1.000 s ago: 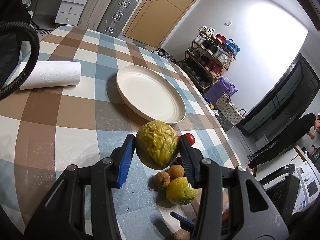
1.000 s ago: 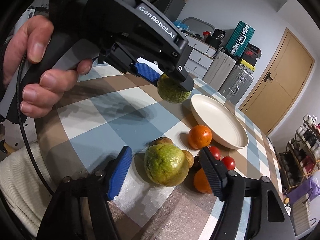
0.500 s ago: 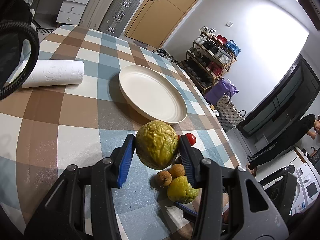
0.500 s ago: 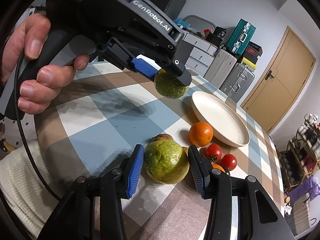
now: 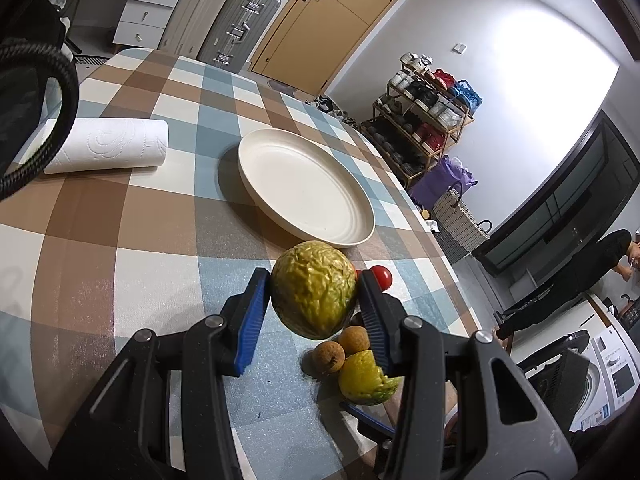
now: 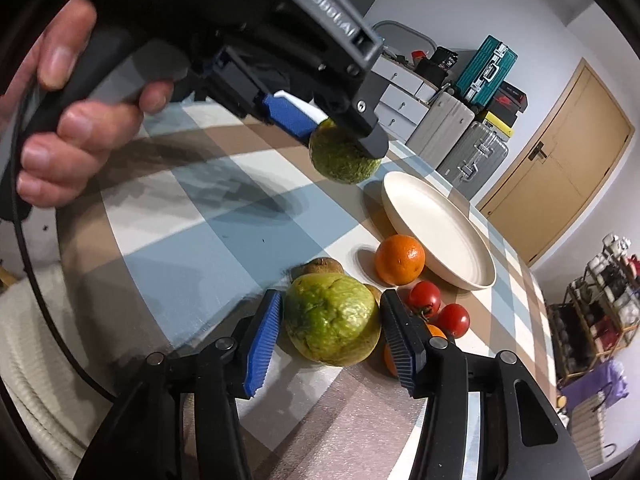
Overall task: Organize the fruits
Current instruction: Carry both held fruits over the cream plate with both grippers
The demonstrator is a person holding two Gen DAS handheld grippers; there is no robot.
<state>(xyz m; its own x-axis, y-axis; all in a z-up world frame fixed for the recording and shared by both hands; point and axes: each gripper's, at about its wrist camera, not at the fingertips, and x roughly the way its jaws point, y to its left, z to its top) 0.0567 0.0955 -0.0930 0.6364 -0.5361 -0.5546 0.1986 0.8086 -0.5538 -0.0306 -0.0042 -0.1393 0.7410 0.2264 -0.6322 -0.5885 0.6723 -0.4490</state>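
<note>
My left gripper (image 5: 314, 300) is clamped on a wrinkled yellow-green fruit (image 5: 313, 289), both blue pads pressed against its sides, and it hangs clear above the checked tablecloth (image 5: 120, 216). Ahead of those fingers and a little to their right lies the cream plate (image 5: 306, 188), with nothing on it. Just below and to the right of the held fruit I see two small brown longans (image 5: 340, 348) touching each other, a yellow-green guava-like fruit (image 5: 366, 378) beside them, and a cherry tomato (image 5: 382, 276) peeking past the right finger. Far off to the left of the gripper a paper towel roll (image 5: 106, 146) lies on its side. My right gripper (image 6: 332, 328) is narrowed around the large green guava (image 6: 334, 320), which sits on the cloth; the right pad looks to be touching it, while a thin gap shows at the left pad, so I cannot tell whether the grip is firm. Behind the guava a kiwi (image 6: 318, 267) shows, ahead and to the right is an orange (image 6: 400, 260) near the plate rim, and two tomatoes (image 6: 438, 308) sit just right of the right finger, with another orange half hidden behind it. Above, a hand (image 6: 72, 120) grips the other handle, its fruit hanging over the cloth.
</note>
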